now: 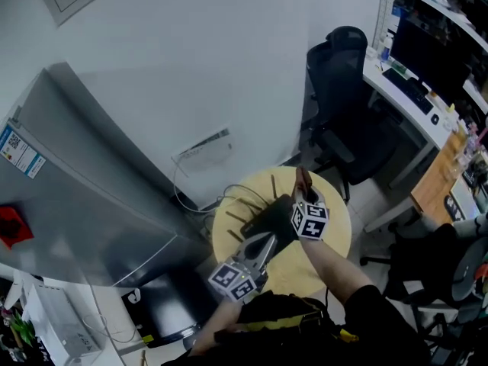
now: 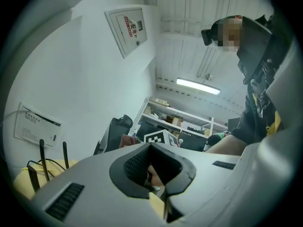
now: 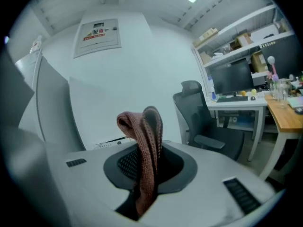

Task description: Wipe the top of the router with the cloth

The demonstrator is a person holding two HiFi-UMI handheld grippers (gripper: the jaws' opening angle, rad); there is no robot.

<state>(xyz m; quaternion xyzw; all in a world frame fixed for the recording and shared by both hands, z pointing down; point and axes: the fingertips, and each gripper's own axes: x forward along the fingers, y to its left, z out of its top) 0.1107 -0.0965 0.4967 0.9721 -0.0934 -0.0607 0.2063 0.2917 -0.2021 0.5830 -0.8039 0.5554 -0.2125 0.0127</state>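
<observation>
The black router [image 1: 264, 218], with thin antennas [image 2: 41, 151] standing up, lies on a round yellow table [image 1: 335, 236]. My right gripper [image 1: 304, 195] is over the router's far right side, shut on a reddish-brown knitted cloth [image 3: 144, 136] that sticks up folded between its jaws [image 1: 303, 180]. My left gripper [image 1: 258, 252] is at the router's near edge and tapers to a point. Its jaws stand together with only a thin slit between them [image 2: 158, 186] and nothing held. In the left gripper view most of the router is hidden behind the gripper body.
A black office chair [image 1: 343, 75] stands behind the table. A grey cabinet [image 1: 84, 197] is to the left. A white wall box [image 1: 203, 149] with cables [image 1: 191, 203] hangs beyond the table. A desk with a keyboard [image 1: 412, 90] runs along the right.
</observation>
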